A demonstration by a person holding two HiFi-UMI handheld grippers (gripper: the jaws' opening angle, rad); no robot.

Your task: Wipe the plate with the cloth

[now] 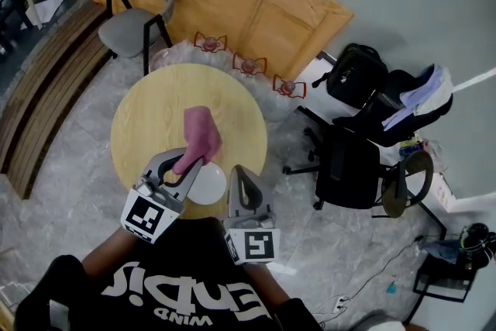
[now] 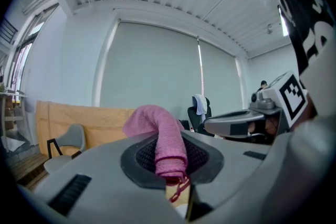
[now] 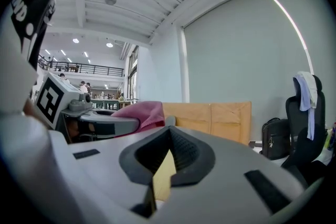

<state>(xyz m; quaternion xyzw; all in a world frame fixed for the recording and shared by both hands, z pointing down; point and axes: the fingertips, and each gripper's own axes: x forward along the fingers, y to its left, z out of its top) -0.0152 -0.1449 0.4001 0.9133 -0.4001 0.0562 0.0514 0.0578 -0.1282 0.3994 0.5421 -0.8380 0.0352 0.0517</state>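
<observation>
A pink cloth [image 1: 200, 132] hangs over the round yellow table [image 1: 147, 120]. My left gripper [image 1: 190, 159] is shut on its lower end. In the left gripper view the cloth [image 2: 160, 139] runs rolled up between the closed pads and arches away above them. A white plate [image 1: 208, 186] lies at the table's near edge, just under and right of the left gripper. My right gripper [image 1: 239, 170] sits beside the plate's right rim, shut with nothing between its fingers. In the right gripper view [image 3: 169, 131] only a thin yellow wedge of table shows, with the cloth [image 3: 144, 113] off to the left.
A grey chair [image 1: 143, 12] stands behind the table in front of a large wooden board [image 1: 232, 4]. Small red-trimmed items [image 1: 248, 64] lie by the table's far edge. A black office chair [image 1: 353, 167] and a backpack [image 1: 355, 74] stand to the right.
</observation>
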